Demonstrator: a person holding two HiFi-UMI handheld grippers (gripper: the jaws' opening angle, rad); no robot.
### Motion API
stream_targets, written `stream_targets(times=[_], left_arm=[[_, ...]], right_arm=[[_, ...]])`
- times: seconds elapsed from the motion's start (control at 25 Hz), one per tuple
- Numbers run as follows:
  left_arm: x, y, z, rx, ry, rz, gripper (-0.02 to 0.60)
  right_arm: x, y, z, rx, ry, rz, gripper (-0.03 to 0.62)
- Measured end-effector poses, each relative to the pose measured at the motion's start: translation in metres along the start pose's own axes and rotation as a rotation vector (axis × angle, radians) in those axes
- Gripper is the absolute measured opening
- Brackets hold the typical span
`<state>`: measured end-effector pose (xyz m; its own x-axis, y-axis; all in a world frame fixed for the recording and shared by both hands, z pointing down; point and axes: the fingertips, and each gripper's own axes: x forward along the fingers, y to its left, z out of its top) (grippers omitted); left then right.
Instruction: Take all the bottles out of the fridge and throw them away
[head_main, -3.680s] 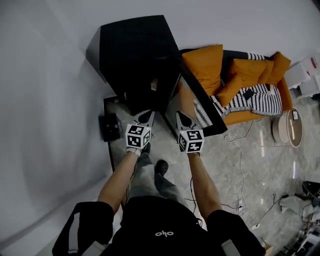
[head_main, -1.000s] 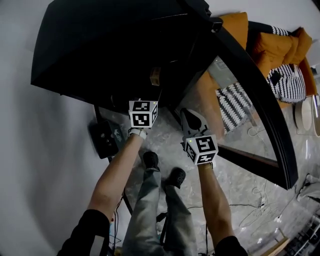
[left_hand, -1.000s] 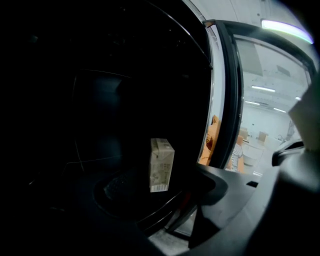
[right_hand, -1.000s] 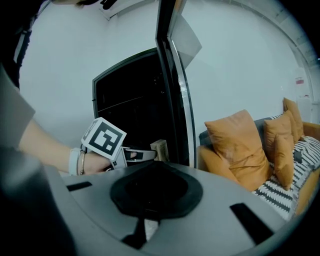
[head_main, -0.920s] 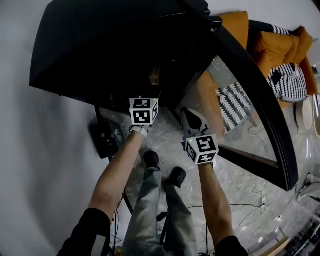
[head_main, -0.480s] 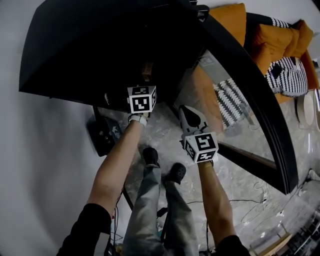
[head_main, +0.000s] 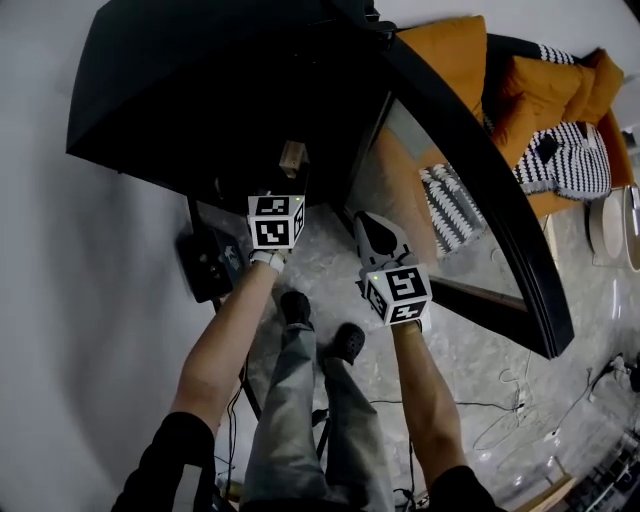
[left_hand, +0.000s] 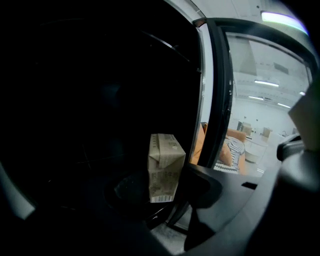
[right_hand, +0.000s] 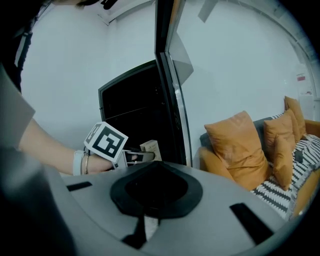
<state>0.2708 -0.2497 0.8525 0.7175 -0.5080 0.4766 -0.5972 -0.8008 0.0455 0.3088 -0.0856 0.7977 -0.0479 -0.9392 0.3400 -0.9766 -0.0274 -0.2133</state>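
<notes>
1. A grey marbled floor (head_main: 470, 370) meets a plain white wall (head_main: 60, 250). A plump orange sofa (head_main: 445, 50) with a black-and-white striped throw (head_main: 570, 165) stands just beside the fridge.
2. The fridge (head_main: 200, 90) is a matt black box, dark inside. Its door (head_main: 470, 170), glass in a black frame, stands open.
3. The carton (left_hand: 165, 167) is a beige paper brick with creased, folded top flaps. It has fine print on its face and a barcode low down. It is upright at the fridge's open front, near the door's edge.
4. The left gripper (left_hand: 161, 192) has just been closing a little. Its jaws stand wide, clamped on the carton's sides.
5. The right gripper (head_main: 373, 228) hangs outside by the door, its jaws pressed together with nothing in them.
</notes>
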Motion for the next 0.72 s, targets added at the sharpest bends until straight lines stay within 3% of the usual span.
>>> stream_targets(times=[0.28,0.72], left_arm=[[-0.088,-0.022,0.011,-0.028,-0.036,-0.001,0.204],[-0.265,-0.059,0.063,-0.096,-0.129,0.025,0.204]], right_arm=[[-0.035,0.027,0.018,0.006,0.015,0.029,0.009],[-0.128,0.087,0.052,0.052,0.045,0.036,0.009]])
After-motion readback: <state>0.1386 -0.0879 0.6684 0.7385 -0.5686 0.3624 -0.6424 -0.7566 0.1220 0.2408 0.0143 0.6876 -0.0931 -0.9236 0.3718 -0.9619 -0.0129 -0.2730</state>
